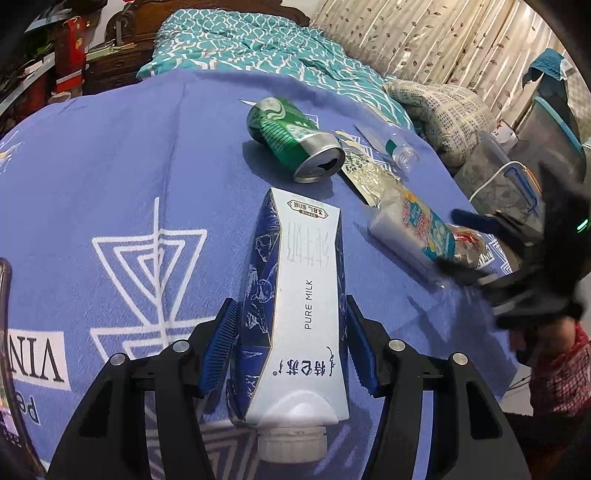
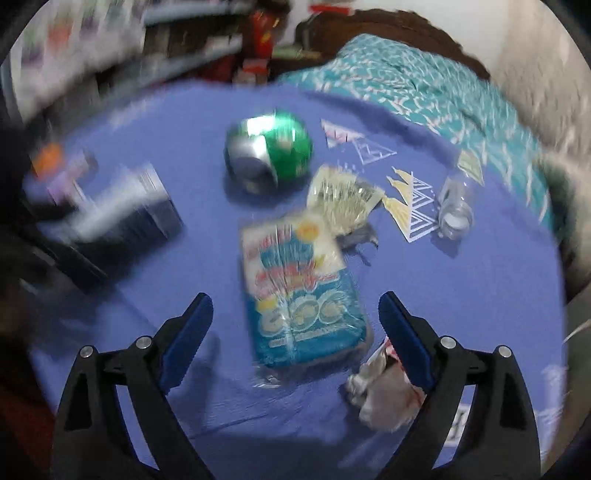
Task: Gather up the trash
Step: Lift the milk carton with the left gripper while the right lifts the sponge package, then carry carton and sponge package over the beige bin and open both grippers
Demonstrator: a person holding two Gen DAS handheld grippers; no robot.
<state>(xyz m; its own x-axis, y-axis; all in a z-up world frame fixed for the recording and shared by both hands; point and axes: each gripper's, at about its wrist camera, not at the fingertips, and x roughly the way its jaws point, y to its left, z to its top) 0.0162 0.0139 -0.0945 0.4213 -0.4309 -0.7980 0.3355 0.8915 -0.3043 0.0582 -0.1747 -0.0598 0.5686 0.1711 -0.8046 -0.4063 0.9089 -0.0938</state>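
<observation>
We see a blue cloth (image 1: 110,177) with white triangle patterns spread flat, a teal patterned quilt (image 1: 236,44) bunched behind it, leaf-print curtains (image 1: 424,40) beyond, and a dark carved headboard (image 2: 388,26) at the far edge.

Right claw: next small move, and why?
Probably ease the right claw down over the teal snack packet and close. The claw is wide open, the packet lies flat between its fingers untouched, and the left claw already has the milk carton.

Milk carton (image 1: 299,314) before can (image 1: 295,138), snack packet (image 1: 413,230) right
</observation>
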